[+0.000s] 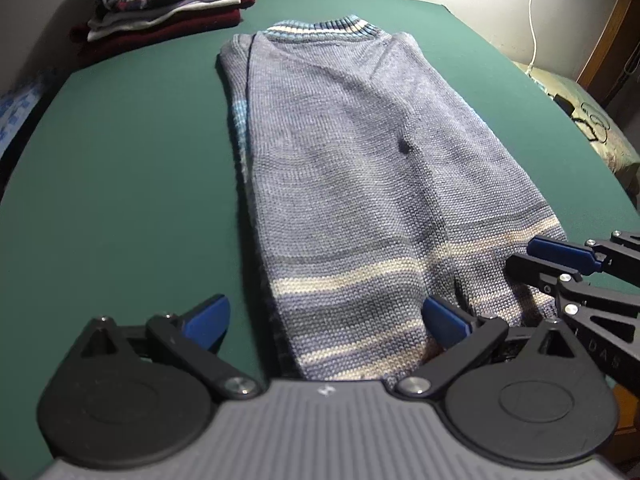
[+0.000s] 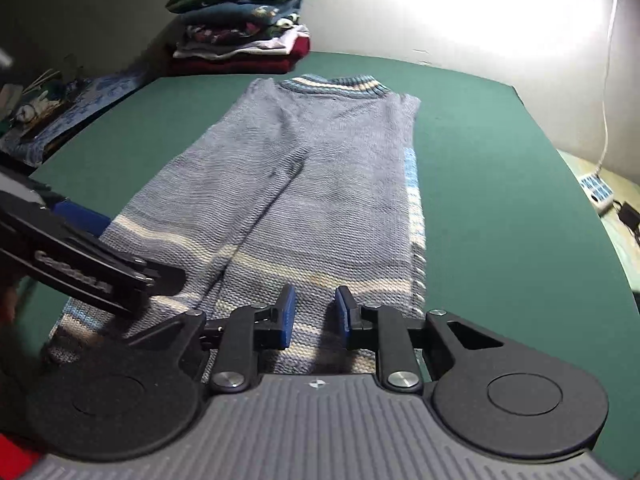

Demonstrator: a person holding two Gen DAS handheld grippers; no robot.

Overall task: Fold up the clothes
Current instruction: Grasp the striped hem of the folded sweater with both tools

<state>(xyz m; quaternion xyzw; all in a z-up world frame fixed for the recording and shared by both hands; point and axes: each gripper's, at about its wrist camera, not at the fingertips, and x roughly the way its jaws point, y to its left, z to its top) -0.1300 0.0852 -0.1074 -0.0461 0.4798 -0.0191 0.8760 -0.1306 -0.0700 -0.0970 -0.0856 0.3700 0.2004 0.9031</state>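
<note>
A grey-blue knitted sweater (image 1: 360,152) with cream and blue stripes lies flat on the green table (image 1: 132,168), sides folded in, collar at the far end. It also shows in the right wrist view (image 2: 304,184). My left gripper (image 1: 326,320) is open wide over the left part of the striped hem, empty. My right gripper (image 2: 316,316) is open with a narrow gap, above the hem's right part, holding nothing. The right gripper appears in the left wrist view (image 1: 560,260) at the hem's right corner. The left gripper shows in the right wrist view (image 2: 92,264).
A stack of folded clothes (image 1: 160,4) stands at the table's far left corner, also in the right wrist view (image 2: 240,24). A white cable (image 2: 608,80) hangs on the wall at right. A power strip (image 2: 598,190) lies beyond the table's right edge. Clutter (image 2: 40,116) sits off the left edge.
</note>
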